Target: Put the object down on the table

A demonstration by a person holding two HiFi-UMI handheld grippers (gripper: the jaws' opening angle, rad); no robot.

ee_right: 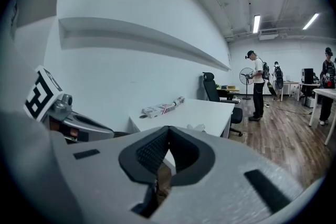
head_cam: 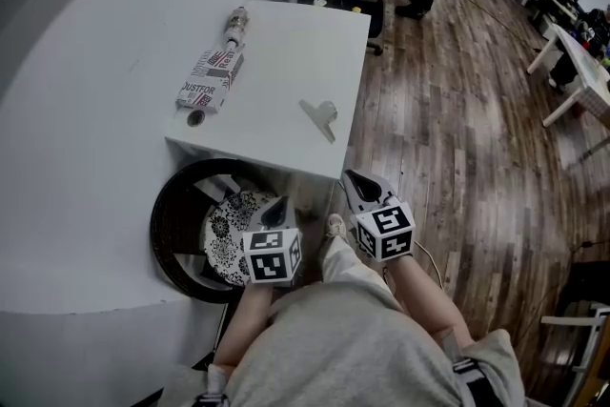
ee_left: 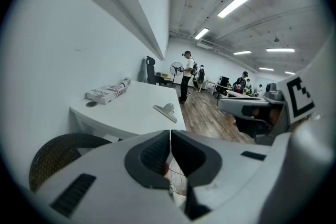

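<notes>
The metal clip point(head_cam: 321, 116) was probably the object of the task, though it showed small in every view. It lay flat on the white surface point(head_cam: 286, 43), toward the front right part and well apart from the printed box point(head_cam: 212, 77) and the bottle point(head_cam: 235, 22) on the wall side. So the putting down looked done. The good way to end this step was to keep both tools away from the edge, so that nothing pushed the clip. The left gripper point(head_cam: 279, 202) hung in front of the surface, above a dark round basket point(head_cam: 170, 224), and its jaws were closed together with nothing between them. The right gripper point(head_cam: 355, 178) was beside it, over the floor, with jaws also closed and empty.
</notes>
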